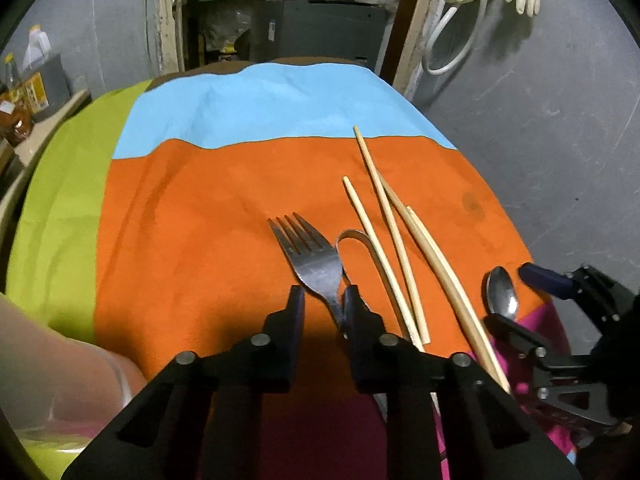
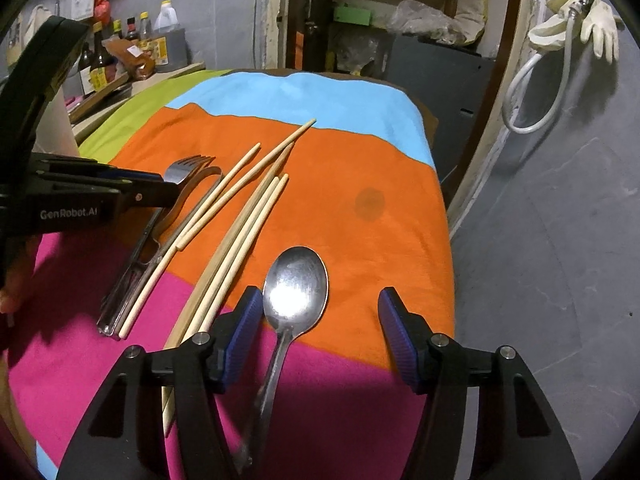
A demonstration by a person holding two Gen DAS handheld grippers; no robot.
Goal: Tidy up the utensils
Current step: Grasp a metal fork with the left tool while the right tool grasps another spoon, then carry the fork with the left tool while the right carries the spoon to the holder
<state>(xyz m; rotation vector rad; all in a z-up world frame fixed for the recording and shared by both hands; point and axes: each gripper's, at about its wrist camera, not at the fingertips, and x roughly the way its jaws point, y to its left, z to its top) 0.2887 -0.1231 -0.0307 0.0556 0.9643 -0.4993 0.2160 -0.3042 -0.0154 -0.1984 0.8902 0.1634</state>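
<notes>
A steel fork [image 1: 310,258] lies on the orange part of the cloth, tines pointing away. My left gripper [image 1: 322,300] is open around the fork's neck, its right finger touching it. A second steel utensil [image 1: 352,238] lies edge-on beside the fork. Several wooden chopsticks [image 1: 386,236] lie to the right. A steel spoon [image 2: 296,284] lies bowl-up between the open fingers of my right gripper [image 2: 316,312], near the left finger. In the right wrist view the fork [image 2: 186,168], chopsticks [image 2: 248,220] and left gripper [image 2: 156,184] show at left.
The table carries a cloth of orange [image 1: 192,220], blue [image 1: 260,108], green [image 1: 60,200] and magenta [image 2: 80,340] panels. Its right edge drops to a grey floor [image 2: 540,260]. Bottles [image 2: 100,60] stand on a shelf at far left. A doorway with clutter lies behind.
</notes>
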